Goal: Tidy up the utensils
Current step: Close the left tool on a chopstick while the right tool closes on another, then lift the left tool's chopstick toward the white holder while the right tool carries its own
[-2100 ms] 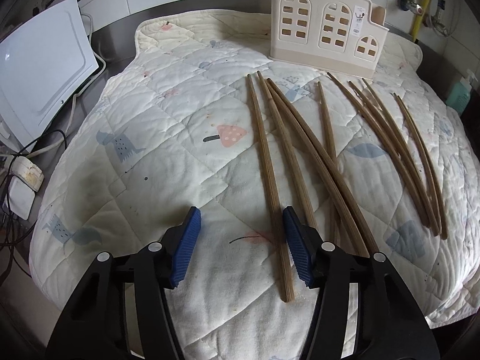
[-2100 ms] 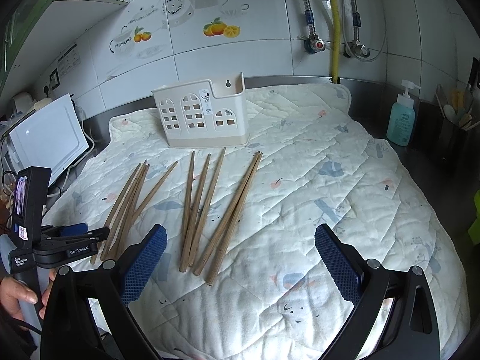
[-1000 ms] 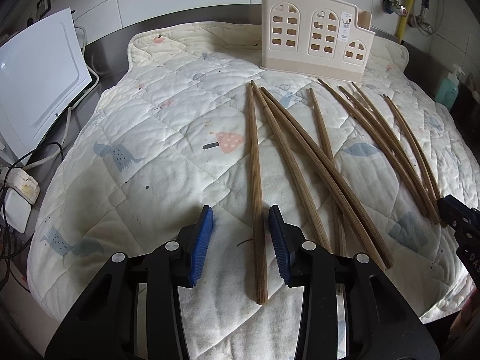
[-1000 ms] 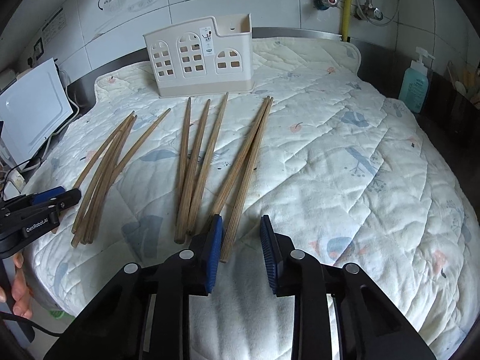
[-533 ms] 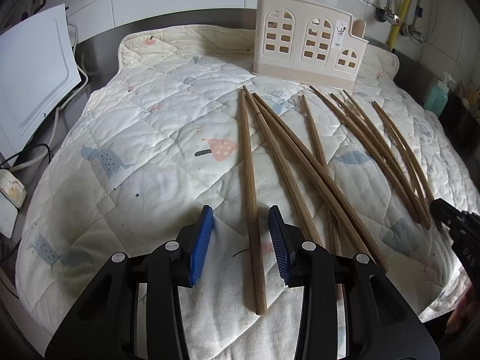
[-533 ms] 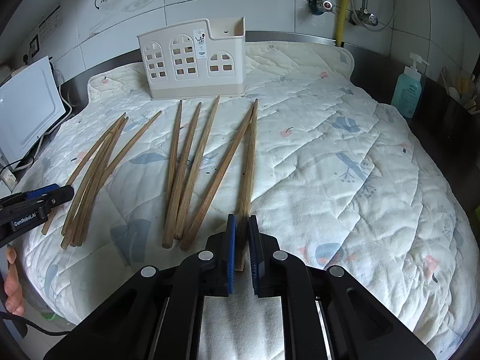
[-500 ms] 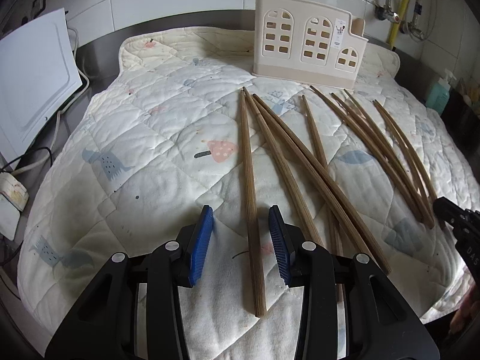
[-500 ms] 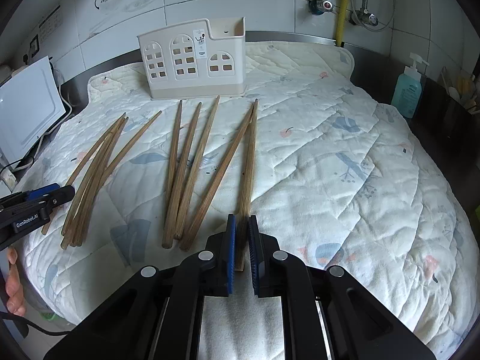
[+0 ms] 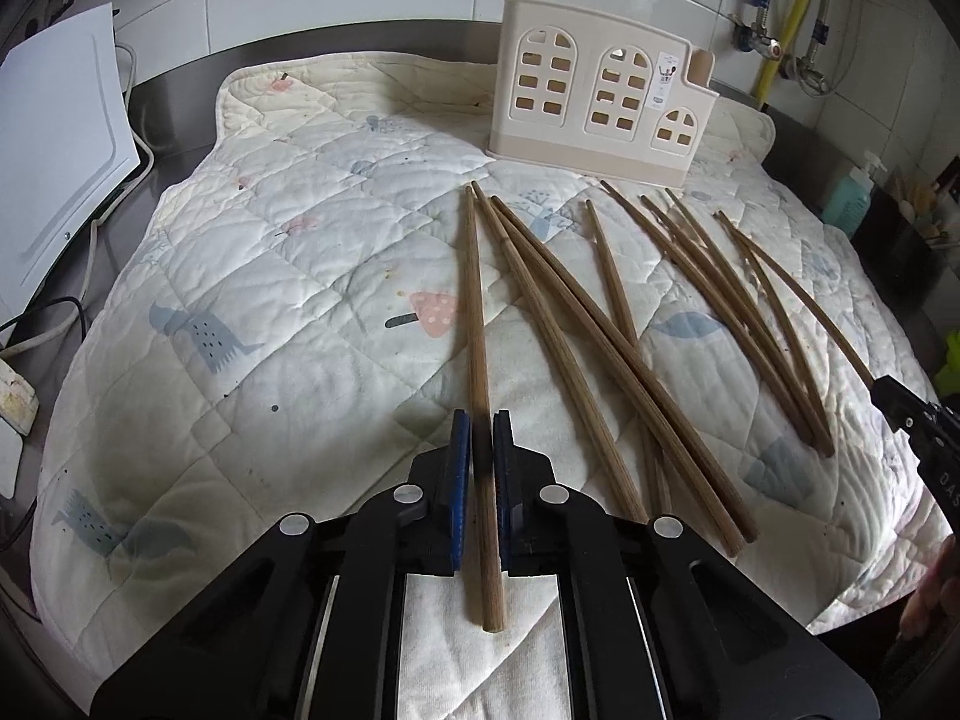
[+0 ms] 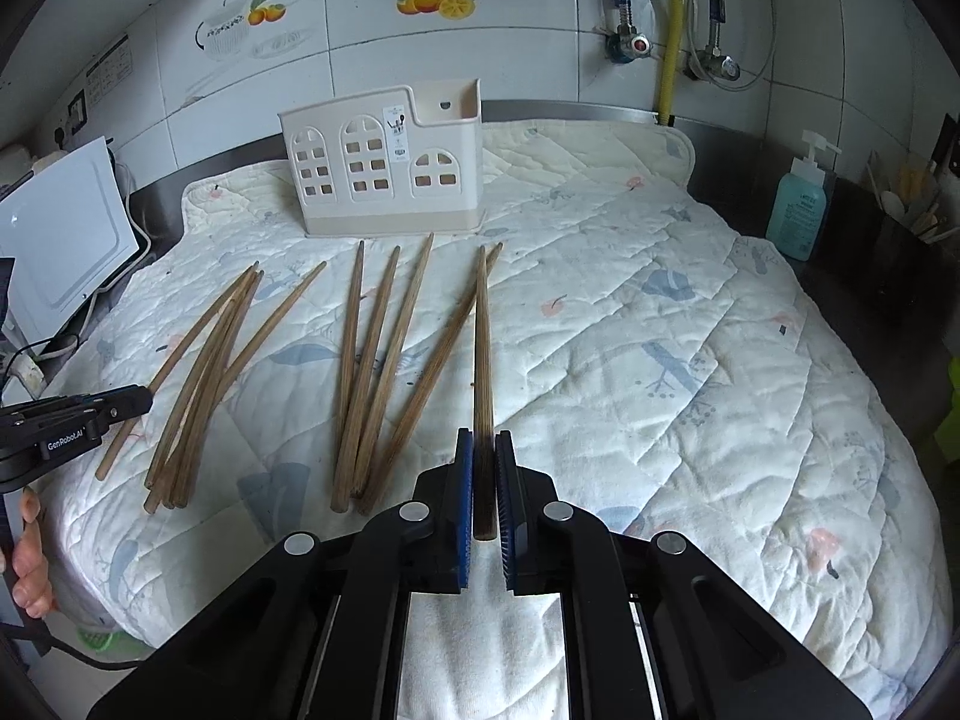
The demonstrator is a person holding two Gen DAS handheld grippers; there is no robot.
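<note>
We clamp left gripper (image 9: 481, 456) on leftmost chopstick (image 9: 475, 324), right gripper (image 10: 483, 480) on rightmost chopstick (image 10: 482, 348), both near ends. We keep sticks level, lift together, aim tips into holder (image 10: 384, 174) at far side.

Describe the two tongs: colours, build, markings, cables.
Both tongs, left and right, are matte black plastic with two fingers lined by ribbed blue pads. Round silver pivot pins dot the linkage arms. In the right wrist view, the left tongs' side carries white "GenRobot.AI" lettering, and a black cable trails below the bare hand; no sleeve shows.
</note>
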